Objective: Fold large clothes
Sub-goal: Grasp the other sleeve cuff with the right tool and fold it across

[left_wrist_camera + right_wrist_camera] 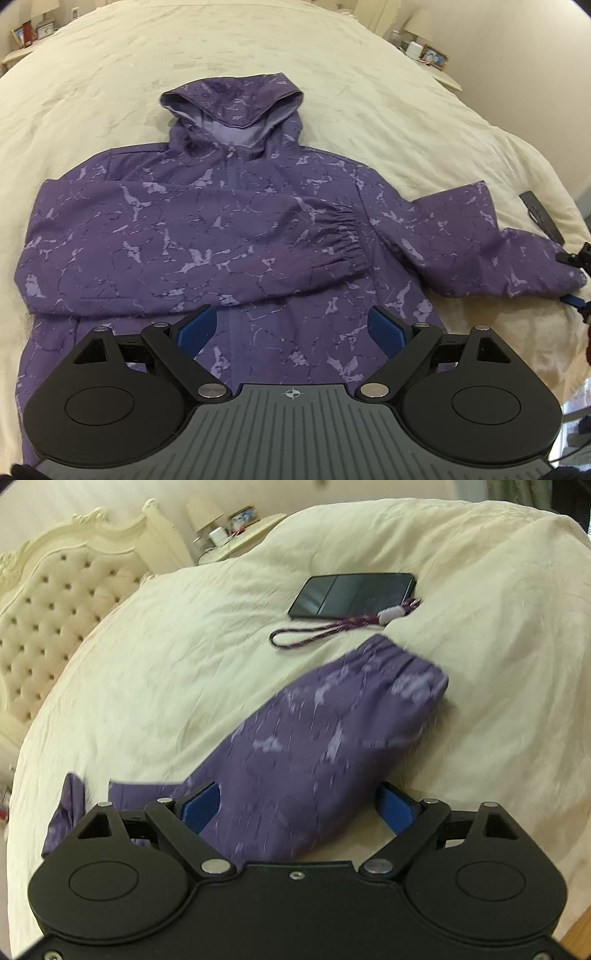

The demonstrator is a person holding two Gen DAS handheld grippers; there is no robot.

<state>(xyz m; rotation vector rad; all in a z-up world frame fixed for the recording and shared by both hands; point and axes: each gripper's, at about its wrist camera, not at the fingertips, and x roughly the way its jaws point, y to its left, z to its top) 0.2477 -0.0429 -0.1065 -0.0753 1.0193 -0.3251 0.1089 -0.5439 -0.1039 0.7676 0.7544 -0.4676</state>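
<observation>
cream bedspread [258, 55] | tufted headboard [55, 602] | nightstand lamp [203, 515]

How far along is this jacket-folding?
Early. One sleeve already lies across the purple jacket. The other sleeve sits between the open right gripper fingers, ungrasped. The left gripper hovers open. Body and hood remain unfolded.

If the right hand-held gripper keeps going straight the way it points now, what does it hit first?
The purple jacket sleeve. It already lies between the open fingers of the right hand-held gripper and runs ahead to its cuff. The phone on the bed cover lies further on, though depth is hard to judge.
</observation>
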